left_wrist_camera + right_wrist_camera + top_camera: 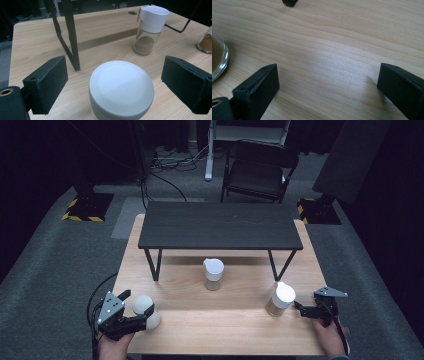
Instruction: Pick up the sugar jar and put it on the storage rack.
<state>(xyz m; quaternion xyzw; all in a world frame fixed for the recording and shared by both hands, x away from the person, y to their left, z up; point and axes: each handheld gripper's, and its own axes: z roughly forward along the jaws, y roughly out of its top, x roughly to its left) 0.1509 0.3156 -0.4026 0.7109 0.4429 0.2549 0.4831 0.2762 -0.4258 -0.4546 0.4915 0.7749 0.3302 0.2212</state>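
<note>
Three glass spice jars with white caps stand on the wooden table [220,320]. The left jar [144,307] has its white cap [121,87] between the jaws of my left gripper [139,312], which is open, with a gap on each side of the cap. The middle jar [213,273] stands farther off, also seen from the left gripper as the middle jar [150,28]. The right jar [280,299] stands just left of my right gripper [302,309]. My right gripper [328,75] is open over bare wood, with the right jar's glass base [218,58] at the left edge.
A low black shelf [220,226] on thin legs spans the back of the table; one shelf leg [71,35] stands close ahead of the left gripper, and a foot [290,2] lies ahead of the right. A black chair [257,170] stands beyond the table.
</note>
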